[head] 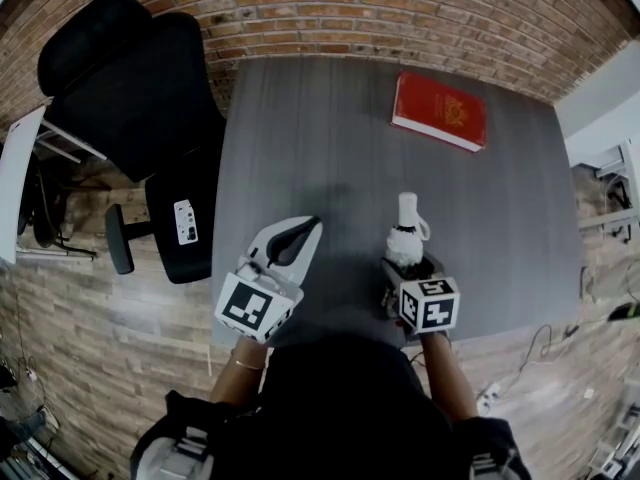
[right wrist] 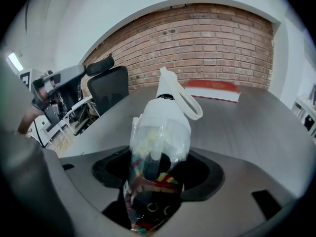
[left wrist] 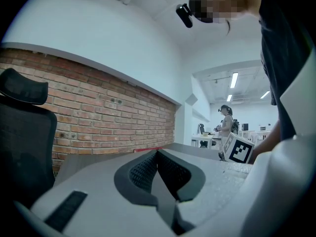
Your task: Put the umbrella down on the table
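Grey counter (head: 330, 138) lies mostly open, with a red book (head: 440, 110) near its far right corner. The right gripper (head: 408, 268) clamps the umbrella (head: 407, 230) by the near edge, and the left gripper (head: 298, 236) is closed and empty.

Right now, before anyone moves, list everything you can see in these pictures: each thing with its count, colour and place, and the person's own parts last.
table: one, grey, in front of the person
book: one, red, lying flat at the table's far right
umbrella: one, folded, white handle and strap, multicoloured canopy in a clear sleeve, held over the table's near side
office chair: one, black, left of the table
brick wall: one, red-brown, beyond the table
left hand-held gripper: one, pale grey, jaws together, empty
right hand-held gripper: one, pale grey, jaws clamped on the umbrella
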The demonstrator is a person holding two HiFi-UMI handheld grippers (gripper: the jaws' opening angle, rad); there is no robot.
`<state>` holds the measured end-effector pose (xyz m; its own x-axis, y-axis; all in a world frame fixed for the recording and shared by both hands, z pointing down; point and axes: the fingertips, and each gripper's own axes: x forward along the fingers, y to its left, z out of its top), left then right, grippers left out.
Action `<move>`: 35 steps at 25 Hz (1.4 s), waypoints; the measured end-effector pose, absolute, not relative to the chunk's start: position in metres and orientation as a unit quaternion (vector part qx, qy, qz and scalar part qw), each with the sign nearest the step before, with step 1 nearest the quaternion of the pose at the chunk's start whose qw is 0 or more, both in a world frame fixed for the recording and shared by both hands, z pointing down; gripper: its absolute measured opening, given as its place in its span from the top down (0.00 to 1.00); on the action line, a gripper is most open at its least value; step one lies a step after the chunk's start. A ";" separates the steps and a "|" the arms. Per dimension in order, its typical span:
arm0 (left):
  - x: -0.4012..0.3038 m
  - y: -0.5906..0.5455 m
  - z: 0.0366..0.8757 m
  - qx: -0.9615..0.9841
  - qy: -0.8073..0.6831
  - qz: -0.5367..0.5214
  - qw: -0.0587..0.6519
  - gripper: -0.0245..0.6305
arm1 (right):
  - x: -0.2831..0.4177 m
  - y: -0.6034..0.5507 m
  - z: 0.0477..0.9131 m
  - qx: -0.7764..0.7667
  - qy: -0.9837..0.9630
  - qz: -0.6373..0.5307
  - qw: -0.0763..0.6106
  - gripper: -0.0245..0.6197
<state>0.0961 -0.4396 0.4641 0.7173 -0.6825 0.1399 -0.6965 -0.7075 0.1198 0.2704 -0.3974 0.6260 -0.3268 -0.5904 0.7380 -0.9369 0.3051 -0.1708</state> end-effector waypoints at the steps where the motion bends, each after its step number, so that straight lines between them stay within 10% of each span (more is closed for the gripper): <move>1: 0.096 -0.440 0.464 0.923 -0.374 0.041 0.082 0.96 | 0.270 -0.398 0.627 0.503 -0.756 0.305 0.288 0.52; 35: 0.101 -0.437 0.463 0.921 -0.382 0.041 0.064 0.96 | 0.254 -0.420 0.660 0.470 -0.745 0.297 0.368 0.51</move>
<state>0.1008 -0.4371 0.4630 0.7049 -0.6983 0.1242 -0.7088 -0.7000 0.0868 0.2542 -0.4205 0.6598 -0.2875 -0.4829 0.8271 -0.9192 0.3819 -0.0966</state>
